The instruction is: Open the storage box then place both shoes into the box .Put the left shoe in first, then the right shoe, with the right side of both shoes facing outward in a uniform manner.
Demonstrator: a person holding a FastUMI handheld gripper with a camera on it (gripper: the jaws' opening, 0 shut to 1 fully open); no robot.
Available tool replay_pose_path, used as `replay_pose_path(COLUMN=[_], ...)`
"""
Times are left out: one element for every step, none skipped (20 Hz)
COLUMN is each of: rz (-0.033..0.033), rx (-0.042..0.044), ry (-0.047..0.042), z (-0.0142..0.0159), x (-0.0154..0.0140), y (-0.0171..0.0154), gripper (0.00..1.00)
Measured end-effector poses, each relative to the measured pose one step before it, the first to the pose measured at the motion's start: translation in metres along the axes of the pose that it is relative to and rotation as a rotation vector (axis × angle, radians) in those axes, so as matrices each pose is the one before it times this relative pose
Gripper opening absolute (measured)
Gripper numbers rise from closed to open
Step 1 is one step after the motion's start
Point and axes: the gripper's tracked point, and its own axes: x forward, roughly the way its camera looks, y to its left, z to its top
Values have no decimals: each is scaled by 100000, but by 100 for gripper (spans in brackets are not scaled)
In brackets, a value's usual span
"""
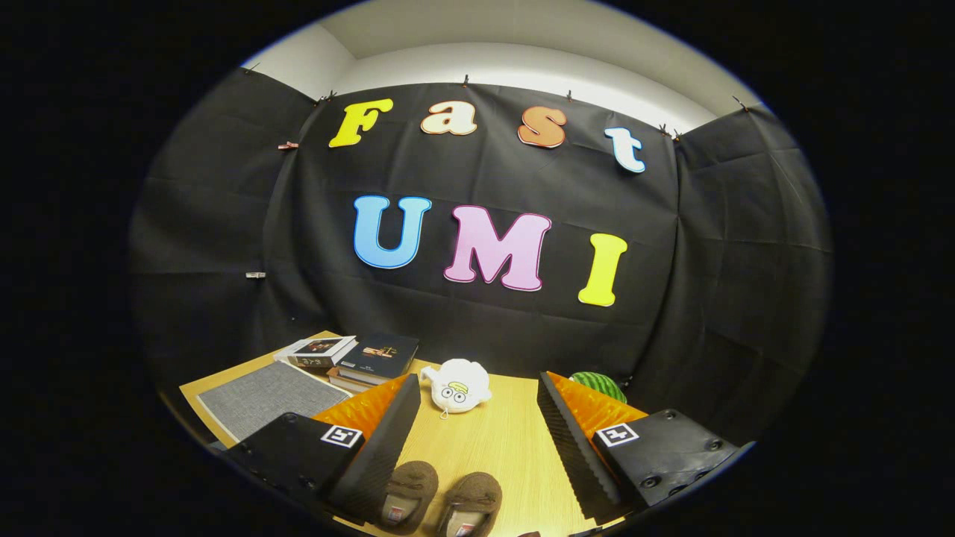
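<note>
**A:** Shoes (440, 503) are sitting on the wooden surface (492, 440), near end, side by side. They lie between the fingers of the tool (477, 455) and just below them. Tool is wide open, nothing in it, both fingers hanging above the pair.

**B:** They look like brown fuzzy slippers to me. I'd guess light and squishy, not slippery at all, and nothing there to break.

**A:** Same read. Soft upper probably collapses if you pinch across the top, so I'd go for the heel rim or one side wall of the opening, where there's an edge to bite on. Only the left-hand one (406, 492) and the right-hand one (471, 506) partly show, so which is the left shoe I can't tell.

**B:** Where's the storage box though?

**A:** Can't say. Far left there's a grey mat (261, 395) and a stack of books (358, 358), a white plush toy (456, 385) sits mid-surface, and a watermelon-looking ball (600, 384) is behind the right finger. Box has to get opened first, so I reckon the shoes wait.
</note>
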Motion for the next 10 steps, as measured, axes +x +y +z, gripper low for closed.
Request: replay_pose_path(rz=[1389, 2757, 2752, 2010, 3315, 3431, 4526, 5421, 6006, 4979], rx=[412, 853, 1281, 1346, 2181, 2009, 2578, 3121, 4195, 4391], ry=[192, 466, 795, 554, 914, 1348, 2404, 2724, 2878, 3107], z=[-30, -59, -239, -160, -157, -332, -543, -659, -715, -659], x=[16, 144, 212, 213, 250, 238, 358, 501, 558, 407], y=[355, 600, 639, 295, 670, 723, 785, 961, 1108, 733], gripper=[97, 97, 97, 98, 98, 98, 98, 98, 98, 98])
